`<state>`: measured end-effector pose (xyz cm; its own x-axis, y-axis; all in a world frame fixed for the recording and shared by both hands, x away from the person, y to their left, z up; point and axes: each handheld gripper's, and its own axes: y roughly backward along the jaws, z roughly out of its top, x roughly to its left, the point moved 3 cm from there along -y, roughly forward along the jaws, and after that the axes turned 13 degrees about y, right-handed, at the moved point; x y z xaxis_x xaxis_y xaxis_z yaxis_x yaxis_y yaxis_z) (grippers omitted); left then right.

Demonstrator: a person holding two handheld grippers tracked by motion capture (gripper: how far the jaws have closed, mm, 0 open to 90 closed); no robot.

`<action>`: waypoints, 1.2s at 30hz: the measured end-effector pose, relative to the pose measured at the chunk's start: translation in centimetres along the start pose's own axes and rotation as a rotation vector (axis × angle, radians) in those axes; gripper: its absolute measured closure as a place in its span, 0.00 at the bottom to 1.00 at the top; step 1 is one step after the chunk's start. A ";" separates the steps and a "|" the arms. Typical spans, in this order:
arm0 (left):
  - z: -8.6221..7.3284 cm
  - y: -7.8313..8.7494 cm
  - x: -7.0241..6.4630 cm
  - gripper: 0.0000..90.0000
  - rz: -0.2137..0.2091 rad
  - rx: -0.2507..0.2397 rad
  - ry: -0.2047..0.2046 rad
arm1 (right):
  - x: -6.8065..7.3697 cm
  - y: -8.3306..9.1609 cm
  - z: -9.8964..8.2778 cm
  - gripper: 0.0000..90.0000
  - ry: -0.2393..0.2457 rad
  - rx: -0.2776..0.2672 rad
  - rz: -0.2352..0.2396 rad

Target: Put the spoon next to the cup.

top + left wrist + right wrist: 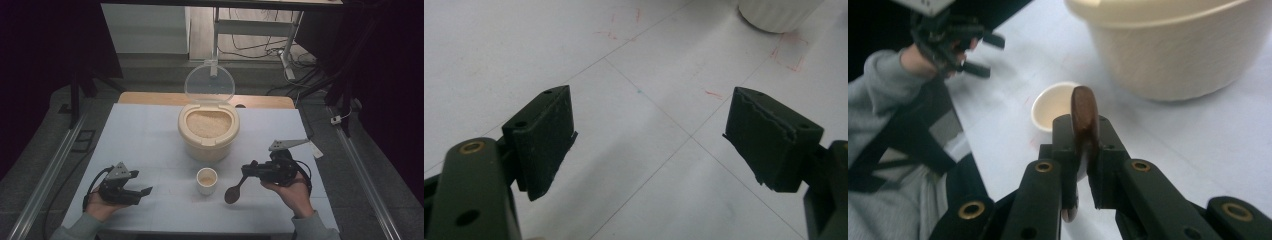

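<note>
A cream rice container (207, 135) stands mid-table with its clear lid (209, 82) up and rice inside. In front of it sits a small white cup (207, 180) with a little rice in it. My right gripper (246, 171) is shut on the handle of a brown wooden spoon (233, 192), whose bowl hangs low just right of the cup. In the right gripper view the spoon (1084, 116) stands edge-on between the jaws, above the cup (1054, 106), with the container (1173, 50) behind. My left gripper (142, 182) rests open at the front left with nothing between its fingers (546, 135).
The white table (140, 130) has bare room on both sides of the container. The cup's base (780, 12) is at the top right of the left gripper view. Metal rails run along both sides of the table, and cables lie on the floor behind it.
</note>
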<state>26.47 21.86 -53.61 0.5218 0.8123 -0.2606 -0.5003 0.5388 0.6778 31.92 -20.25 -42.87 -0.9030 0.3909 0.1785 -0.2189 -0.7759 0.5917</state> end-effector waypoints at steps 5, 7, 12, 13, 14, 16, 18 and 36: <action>0.0 0.0 0.0 0.21 -0.001 0.002 -0.002 | 0.1 -1.6 0.1 0.92 0.010 0.090 0.059; 0.0 0.0 0.0 0.21 -0.001 0.003 -0.005 | 0.0 -2.2 0.0 0.92 0.009 0.121 0.071; 0.0 -0.1 0.0 0.21 -0.001 0.007 -0.005 | -0.7 -3.4 0.3 0.92 0.003 0.130 0.079; -0.1 -0.1 0.0 0.21 -0.001 0.007 -0.005 | -0.9 -3.6 0.4 0.91 0.003 0.127 0.078; -0.1 -0.1 0.0 0.22 0.000 0.007 -0.005 | -1.0 -3.7 0.5 0.91 0.007 0.126 0.075; -0.1 -0.1 0.0 0.21 0.000 0.007 -0.006 | -1.4 -4.0 0.5 0.89 0.016 0.121 0.051; -0.1 -0.1 0.0 0.22 0.000 0.007 -0.007 | -1.9 -4.3 0.5 0.87 0.020 0.110 0.030; -0.1 -0.3 -0.1 0.21 0.000 0.016 -0.012 | -5.5 -8.5 -2.9 0.58 0.041 0.149 -0.245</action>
<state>26.47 21.64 -53.87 0.5301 0.8094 -0.2529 -0.4887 0.5353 0.6889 37.64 -17.27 -51.18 -0.8447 0.5350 -0.0142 -0.3783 -0.5781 0.7230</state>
